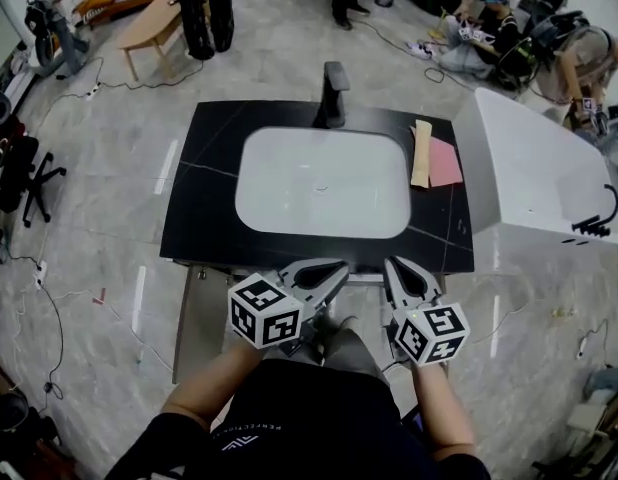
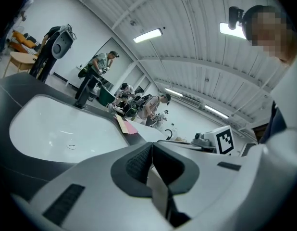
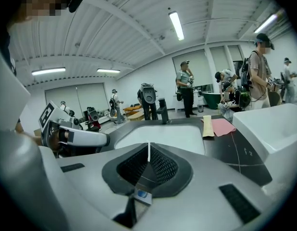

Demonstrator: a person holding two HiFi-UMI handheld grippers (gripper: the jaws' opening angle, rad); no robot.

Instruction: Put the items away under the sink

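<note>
One black countertop (image 1: 204, 193) holding one white basin (image 1: 289, 193); one white bathtub (image 1: 534, 168) to its right. Left gripper (image 1: 339, 266) and right gripper (image 1: 391, 264) at the counter's near edge, both with jaws pressed together on nothing. Two items (tan strip (image 1: 422, 153), pink sheet (image 1: 447, 162)) lie touching on the counter, right of the basin.

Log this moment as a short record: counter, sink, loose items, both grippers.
counter: black top, seen from above
sink: white basin, nothing in it
faucet: dark, at the far edge
loose items: pink cloth and tan strip, touching, right of the basin
left gripper: shut, empty, at the near edge
right gripper: shut, empty, beside it
</note>
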